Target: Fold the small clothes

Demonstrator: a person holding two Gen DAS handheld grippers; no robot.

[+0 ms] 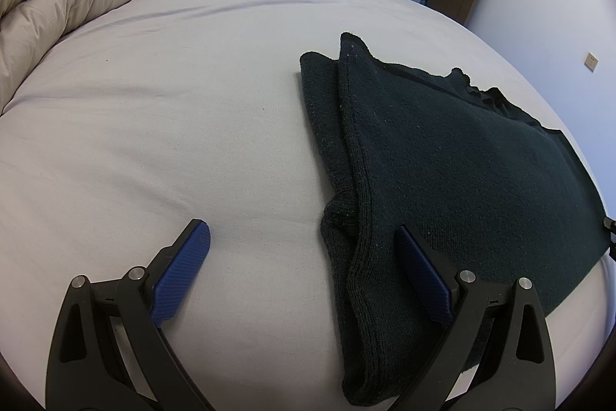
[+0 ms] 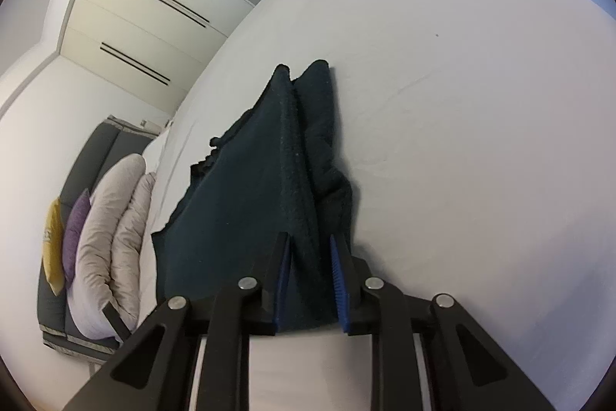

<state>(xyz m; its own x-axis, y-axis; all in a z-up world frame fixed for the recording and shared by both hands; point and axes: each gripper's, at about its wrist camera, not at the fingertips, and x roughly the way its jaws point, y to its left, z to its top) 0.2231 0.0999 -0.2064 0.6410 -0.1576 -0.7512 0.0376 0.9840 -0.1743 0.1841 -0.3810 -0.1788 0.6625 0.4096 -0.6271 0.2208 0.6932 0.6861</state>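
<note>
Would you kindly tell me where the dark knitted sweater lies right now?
The dark knitted sweater lies folded on the pale bedsheet, right of centre in the left wrist view, its near edge between the right gripper jaws.

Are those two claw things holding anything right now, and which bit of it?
The right gripper pinches the dark knitted garment at its near edge, fabric between the fingers. The left gripper stands open, holding nothing.
</note>
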